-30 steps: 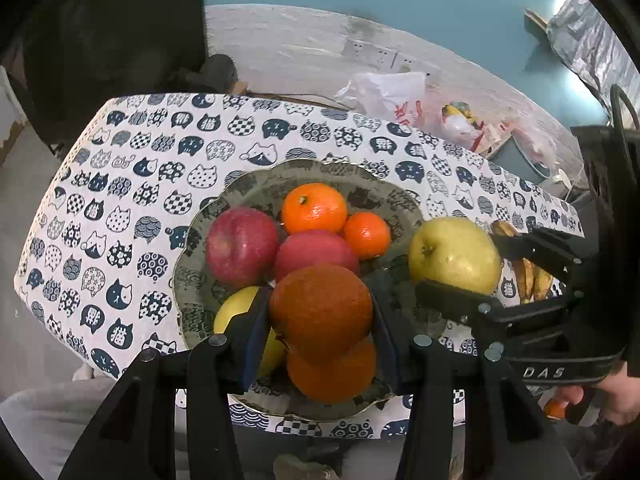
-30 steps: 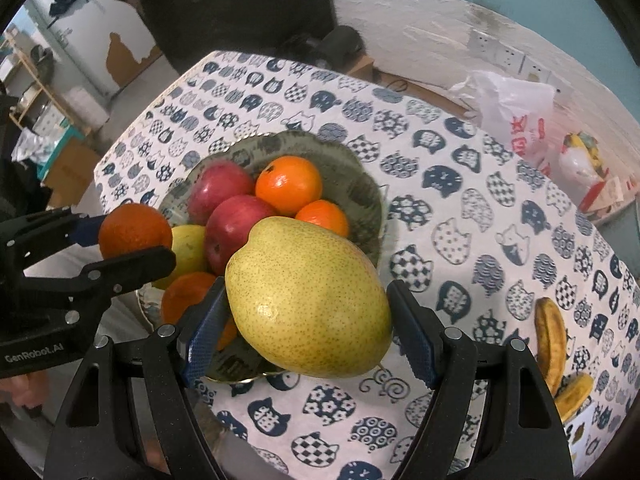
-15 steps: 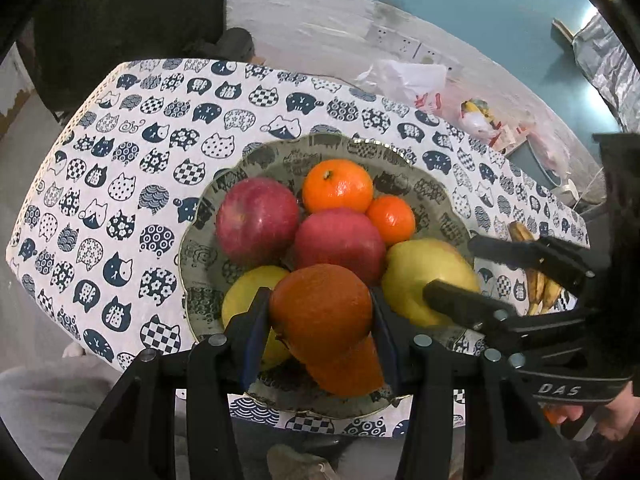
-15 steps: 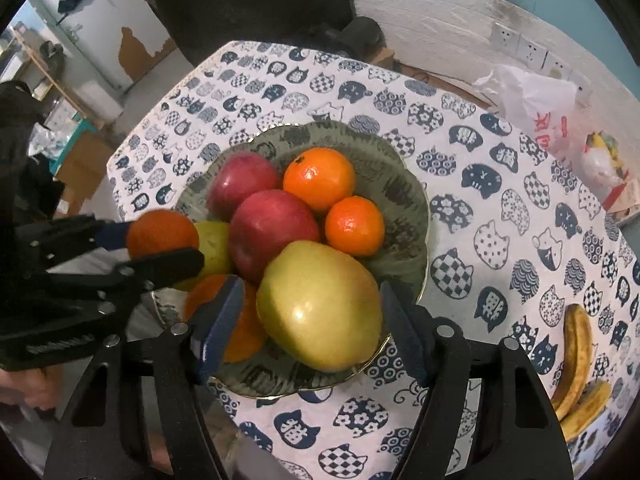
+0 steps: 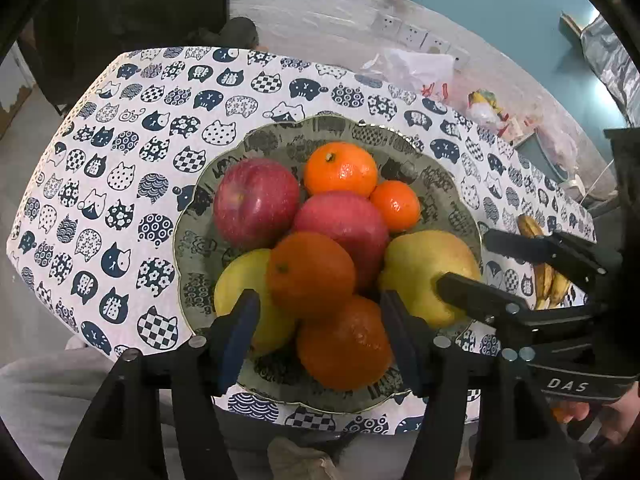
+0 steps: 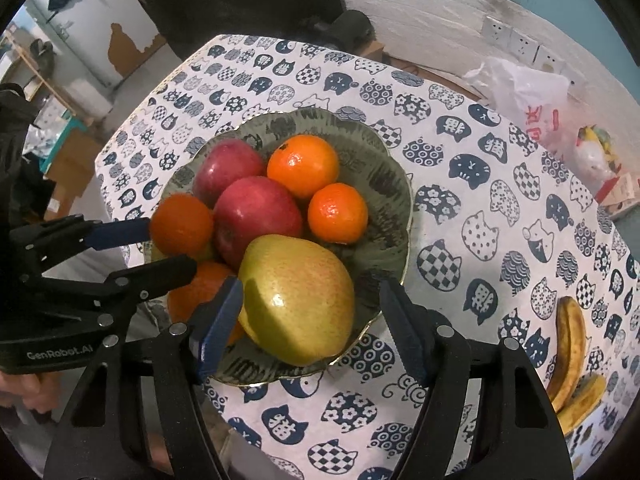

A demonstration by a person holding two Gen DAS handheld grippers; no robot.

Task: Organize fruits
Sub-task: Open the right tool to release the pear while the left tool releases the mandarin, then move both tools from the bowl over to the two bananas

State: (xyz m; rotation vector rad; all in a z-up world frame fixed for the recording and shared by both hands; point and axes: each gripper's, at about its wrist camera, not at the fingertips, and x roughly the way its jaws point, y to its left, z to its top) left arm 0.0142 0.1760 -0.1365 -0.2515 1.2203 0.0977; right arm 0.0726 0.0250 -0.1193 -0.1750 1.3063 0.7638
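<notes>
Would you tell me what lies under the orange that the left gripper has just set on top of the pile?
The orange rests on another orange, a yellow fruit and a red apple in the bowl. The contact points and bowl floor beneath are covered.

Bananas (image 6: 570, 356) cut off at frame edge

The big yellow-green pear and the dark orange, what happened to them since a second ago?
Both came down into the green patterned fruit bowl. The right gripper opened and let go of the big yellow-green pear; the left gripper opened around the dark orange, now atop the pile. The red apples, small tangerines and bananas stayed put.
</notes>
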